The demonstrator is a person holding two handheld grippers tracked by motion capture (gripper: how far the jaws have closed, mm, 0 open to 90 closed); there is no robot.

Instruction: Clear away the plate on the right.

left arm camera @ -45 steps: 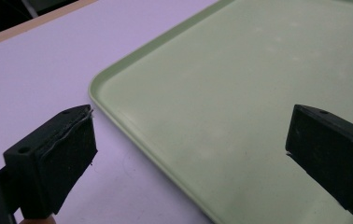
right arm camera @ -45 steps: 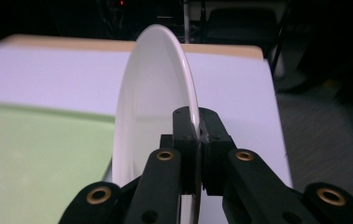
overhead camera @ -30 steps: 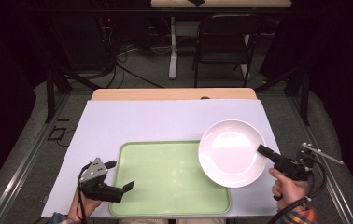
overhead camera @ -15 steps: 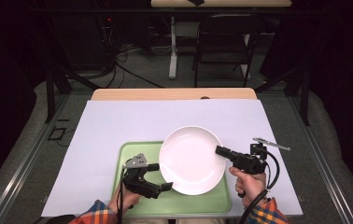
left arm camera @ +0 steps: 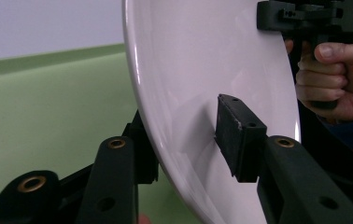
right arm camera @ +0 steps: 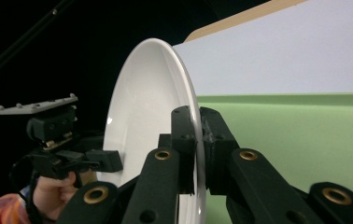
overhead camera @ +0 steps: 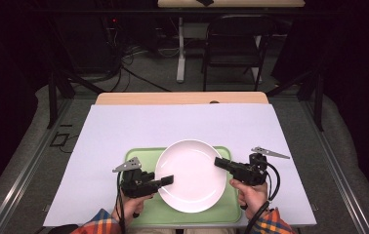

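A white plate [overhead camera: 192, 175] hangs over the green tray [overhead camera: 224, 207], held at two sides. My right gripper [overhead camera: 219, 162] is shut on its right rim; in the right gripper view the pads [right arm camera: 198, 135] pinch the plate's [right arm camera: 146, 102] edge. My left gripper [overhead camera: 169, 179] has just been closing on the left rim. In the left gripper view, one pad [left arm camera: 237, 135] lies on the plate's [left arm camera: 202, 60] inner face and the other sits behind the rim. The plate stands edge-on in both gripper views.
The tray [left arm camera: 48, 107] lies on a white table cover [overhead camera: 182, 122] near the front edge. A wooden table edge [overhead camera: 182, 98] shows beyond the cover. A black chair [overhead camera: 234, 44] and cables stand on the floor behind the table.
The right gripper carried the plate leftward from the tray's right side to over its middle. The left gripper moved right from the tray's left corner and closed on the plate's left rim.
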